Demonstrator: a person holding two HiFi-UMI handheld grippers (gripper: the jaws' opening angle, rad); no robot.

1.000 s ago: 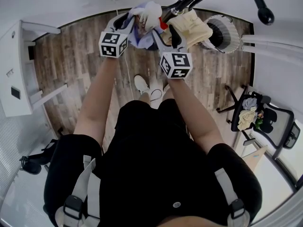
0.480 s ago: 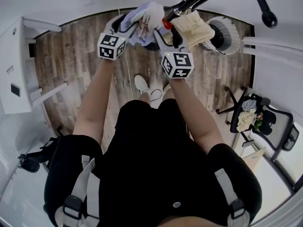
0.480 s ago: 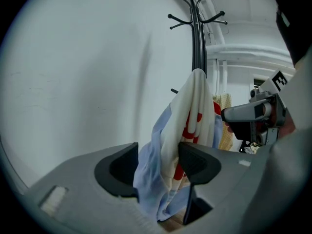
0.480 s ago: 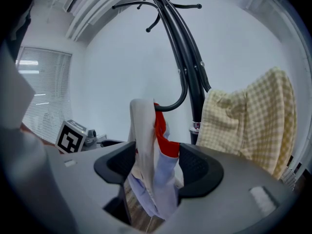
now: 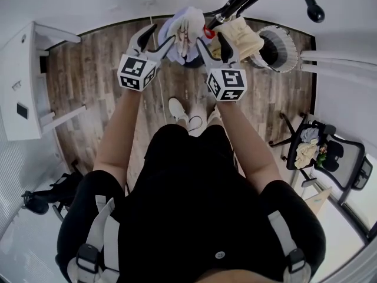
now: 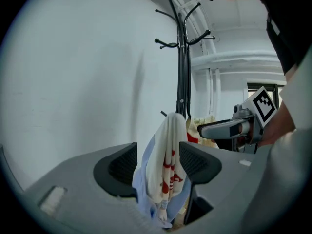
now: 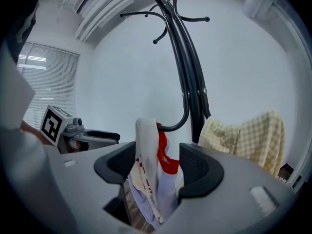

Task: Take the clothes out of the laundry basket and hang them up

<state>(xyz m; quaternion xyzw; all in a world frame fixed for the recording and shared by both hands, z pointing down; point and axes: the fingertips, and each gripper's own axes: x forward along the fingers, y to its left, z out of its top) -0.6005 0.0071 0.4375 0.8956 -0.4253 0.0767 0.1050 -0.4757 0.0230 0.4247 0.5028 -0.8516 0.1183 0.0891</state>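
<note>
Hidden: the garment (image 6: pixel 165 155) drapes over a hook of the coat rack (image 7: pixel 187 67) and covers the hook's tip. Its lower end drops out of sight behind both claw bodies.
Cut off: the head view crops the rack's upper arms at the frame edge. The white basket (image 5: pixel 285 43), beyond the right claw, is partly covered by the rack and the yellow checked cloth (image 7: pixel 248 135).
Left claw (image 6: pixel 158 162): jaws apart, having just been opening. The garment hangs between them with a clear gap on the left pad's side. It is hard to tell whether the other pad brushes the fabric, and nothing is gripped.
Right claw (image 7: pixel 157 162): jaws about half apart, with the garment hanging loose between them, unpinched.
Garment: on the hook just ahead of both claws, which face it from opposite sides.
Yellow checked cloth: hangs on the rack just outside the right claw's right jaw.
Edges: the rack's pole stands close behind the garment.
Room: a white wall lies beyond the left claw, and the wooden floor (image 5: pixel 88 75) is below both claws. A chair (image 5: pixel 321 149) with clothes sits well off to the right claw's side.
</note>
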